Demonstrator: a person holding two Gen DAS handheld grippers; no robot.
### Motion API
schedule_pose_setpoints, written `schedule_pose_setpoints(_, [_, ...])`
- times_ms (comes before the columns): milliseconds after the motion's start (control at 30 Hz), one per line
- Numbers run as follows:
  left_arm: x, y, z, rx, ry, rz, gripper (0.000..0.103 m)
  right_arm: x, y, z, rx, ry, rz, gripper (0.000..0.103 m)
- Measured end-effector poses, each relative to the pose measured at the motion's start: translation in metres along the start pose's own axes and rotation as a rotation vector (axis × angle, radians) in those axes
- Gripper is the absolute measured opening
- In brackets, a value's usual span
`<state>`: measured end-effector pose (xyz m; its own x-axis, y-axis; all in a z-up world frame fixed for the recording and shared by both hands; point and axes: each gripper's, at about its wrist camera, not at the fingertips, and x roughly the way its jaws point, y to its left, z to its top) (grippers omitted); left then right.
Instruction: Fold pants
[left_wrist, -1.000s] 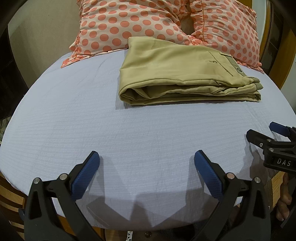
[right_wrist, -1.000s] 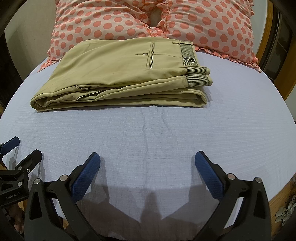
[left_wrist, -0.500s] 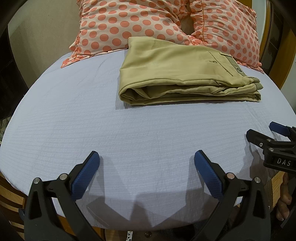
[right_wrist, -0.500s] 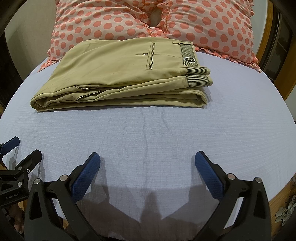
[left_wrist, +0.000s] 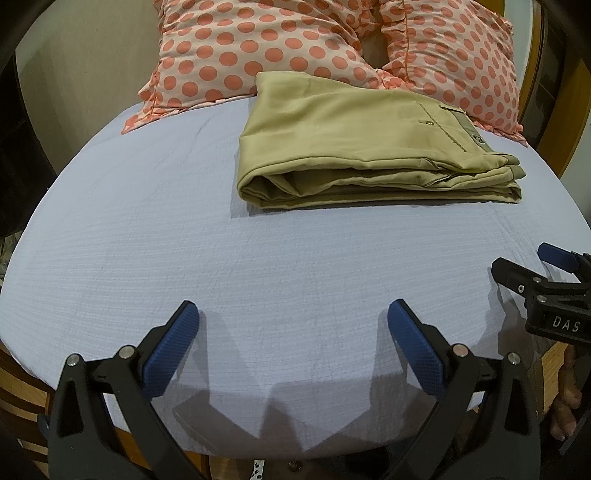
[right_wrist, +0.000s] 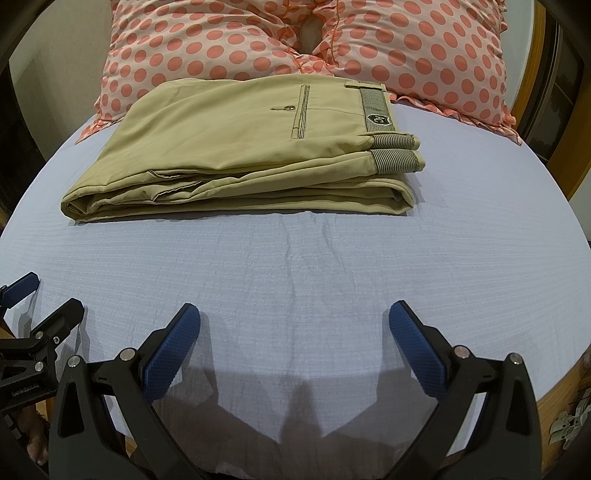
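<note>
While both hand-held grippers (left_wrist: 291, 332) (right_wrist: 293, 332) gape empty, folded pants (right_wrist: 243, 162) lie crosswise, waistband (right_wrist: 395, 158) rightward.

Two polka-dot pillows (right_wrist: 303, 48) lean along the frame's top edge, on a pale blue bedsheet (right_wrist: 461, 229).

Both views are evenly and fairly brightly lit, sharp from near to far. Light comes from above and behind the tongs: the left tongs (left_wrist: 293, 334) and right tongs (right_wrist: 294, 334) throw soft, jagged grey shadows onto the pale bed sheet (right_wrist: 332, 266) just beneath and ahead of them. A thin shadow edges the folded pants (right_wrist: 240, 158) on the side facing the tongs. Fisheye distortion bulges the bed into a dome, and dark vignetting fills the corners. No glare shows.
</note>
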<state>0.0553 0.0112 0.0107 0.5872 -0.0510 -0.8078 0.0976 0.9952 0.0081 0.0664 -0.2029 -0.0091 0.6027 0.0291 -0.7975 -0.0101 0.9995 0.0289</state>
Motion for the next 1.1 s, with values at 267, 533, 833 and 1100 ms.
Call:
schedule_pose_setpoints(267, [0.0009, 0.0008, 0.0007, -0.005, 0.013, 0.002, 0.101, -0.0001, 0.0006, -0.0003, 0.0, -0.001, 0.0, 0.102])
schedule_pose_setpoints(533, [0.0019, 0.0021, 0.0035, -0.004, 0.035, 0.001, 0.101, 0.0, 0.0005, 0.0, 0.001, -0.001, 0.0, 0.102])
schedule_pose_setpoints(833, [0.0023, 0.0026, 0.0035, -0.004, 0.037, 0.002, 0.101, 0.0001, 0.0002, 0.0002, 0.0, -0.001, 0.0, 0.102])
schedule_pose_setpoints(1100, [0.0031, 0.0033, 0.0037, -0.005, 0.039, 0.002, 0.101, 0.0003, -0.0001, 0.0002, 0.0, -0.002, 0.0, 0.102])
